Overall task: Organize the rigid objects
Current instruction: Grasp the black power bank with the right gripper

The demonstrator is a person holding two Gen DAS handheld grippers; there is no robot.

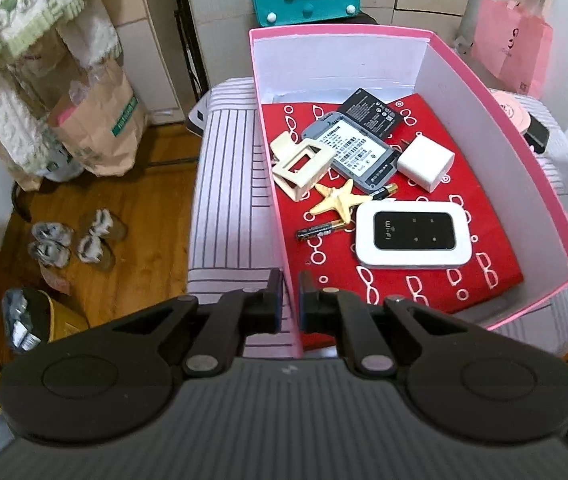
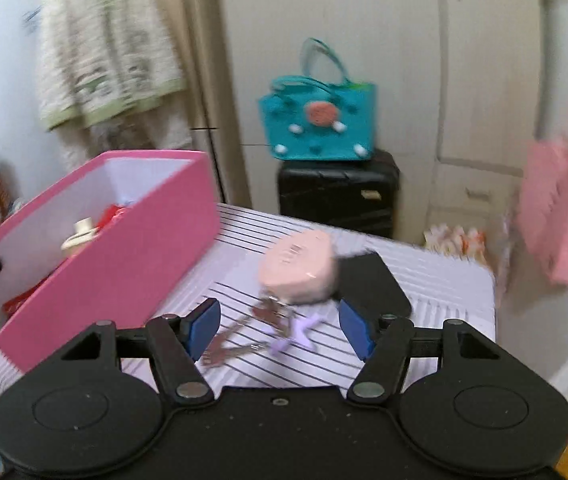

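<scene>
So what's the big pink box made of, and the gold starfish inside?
The pink box looks like matte cardboard: thin flat walls, white inside, with sharp folded corners. The gold starfish looks like hard plastic or painted metal, since its arms catch a soft shine; which one, I can't tell.

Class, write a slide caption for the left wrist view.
Left gripper pinches the pink box wall; wifi router inside.
</scene>
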